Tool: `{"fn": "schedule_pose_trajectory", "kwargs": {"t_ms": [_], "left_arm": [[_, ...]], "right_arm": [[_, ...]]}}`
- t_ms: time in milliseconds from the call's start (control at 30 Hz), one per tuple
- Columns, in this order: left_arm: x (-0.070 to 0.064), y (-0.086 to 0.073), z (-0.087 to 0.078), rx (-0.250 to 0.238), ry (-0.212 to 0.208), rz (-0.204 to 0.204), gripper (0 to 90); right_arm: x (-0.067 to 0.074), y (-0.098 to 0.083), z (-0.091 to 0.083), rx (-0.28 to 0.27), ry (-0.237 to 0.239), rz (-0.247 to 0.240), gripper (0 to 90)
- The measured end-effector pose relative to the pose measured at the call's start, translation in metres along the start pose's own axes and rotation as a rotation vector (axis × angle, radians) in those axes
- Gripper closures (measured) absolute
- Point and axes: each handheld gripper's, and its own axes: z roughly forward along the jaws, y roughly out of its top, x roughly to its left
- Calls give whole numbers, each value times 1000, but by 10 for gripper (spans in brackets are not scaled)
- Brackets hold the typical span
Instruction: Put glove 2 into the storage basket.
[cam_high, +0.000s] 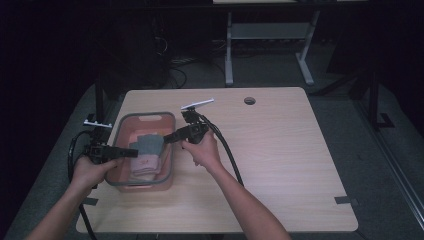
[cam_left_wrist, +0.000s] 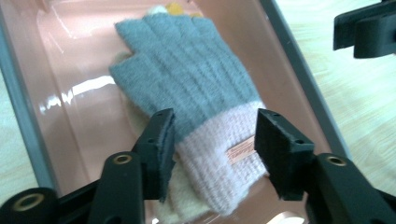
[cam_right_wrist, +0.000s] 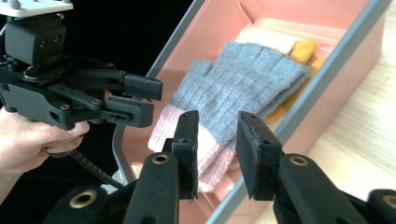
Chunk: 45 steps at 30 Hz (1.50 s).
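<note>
Left gripper view: grey glove (cam_left_wrist: 187, 74) lies in the pink bin (cam_left_wrist: 60, 107), its cuff between the open, empty left claw (cam_left_wrist: 212, 144).

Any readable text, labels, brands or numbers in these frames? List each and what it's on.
None readable.
Small orange tag on the pink cuff of the grey glove: it carries lettering, too blurred to read.
Pink bin, table, both hand-held grippers: no visible markings.

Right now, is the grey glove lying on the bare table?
No, the grey glove lies inside the pink bin, on top of other gloves.
</note>
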Motion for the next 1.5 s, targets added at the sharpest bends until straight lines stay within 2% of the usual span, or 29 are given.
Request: {"fn": "schedule_pose_trajectory", "kwargs": {"t_ms": [400,667,867,967,1367,1500], "left_arm": [[-12,10,-4,-43,-39,22,424],[-17,12,-4,-48,-48,34,398],[-22,15,-3,-67,-71,27,387],[-25,17,-3,-71,-76,41,381],[-41,22,5,-76,-97,62,344],[-48,24,8,-98,-108,62,334]], "right_arm": [[-9,-1,-23,-44,4,10,679],[-13,-4,-37,-60,2,19,673],[-19,-7,-45,-71,-1,23,666],[-22,-8,-49,-80,0,32,657],[-34,-14,-71,-107,-13,44,611],[-38,-18,-78,-120,-14,46,603]]}}
